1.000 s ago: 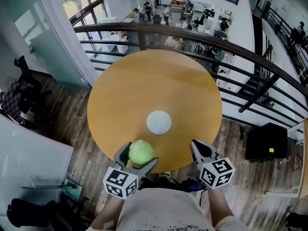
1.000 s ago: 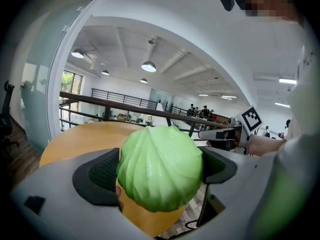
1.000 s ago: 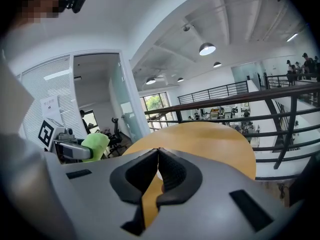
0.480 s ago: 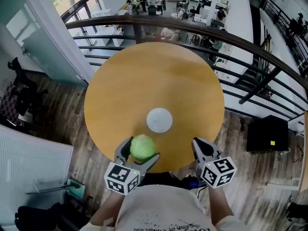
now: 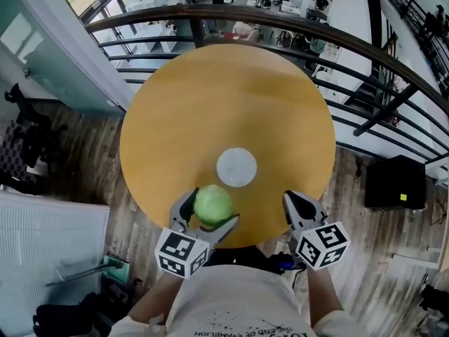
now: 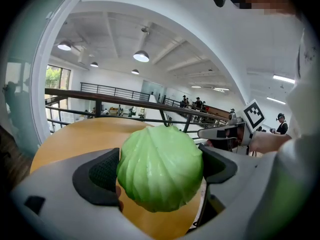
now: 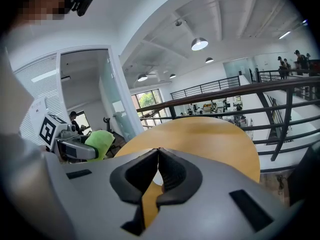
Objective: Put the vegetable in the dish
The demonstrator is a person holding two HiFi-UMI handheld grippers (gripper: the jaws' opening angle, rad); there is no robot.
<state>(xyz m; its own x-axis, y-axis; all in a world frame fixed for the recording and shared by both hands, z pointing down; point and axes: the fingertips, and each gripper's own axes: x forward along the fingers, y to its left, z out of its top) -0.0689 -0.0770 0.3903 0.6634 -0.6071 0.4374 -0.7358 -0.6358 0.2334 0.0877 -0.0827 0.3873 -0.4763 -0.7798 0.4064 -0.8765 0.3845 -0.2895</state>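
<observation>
Our left gripper pinches the round pale-green cabbage between its fingers at lower centre, just below the small white round dish. The fingers of our right gripper are pressed together. If we release early, the cabbage could roll off the round wooden table.

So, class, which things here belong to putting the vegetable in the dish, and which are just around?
Job: cabbage, white dish, left gripper holding it.
Around: right gripper (shut, empty), round table, railing, black box.

A round wooden table stands beside a dark railing.
</observation>
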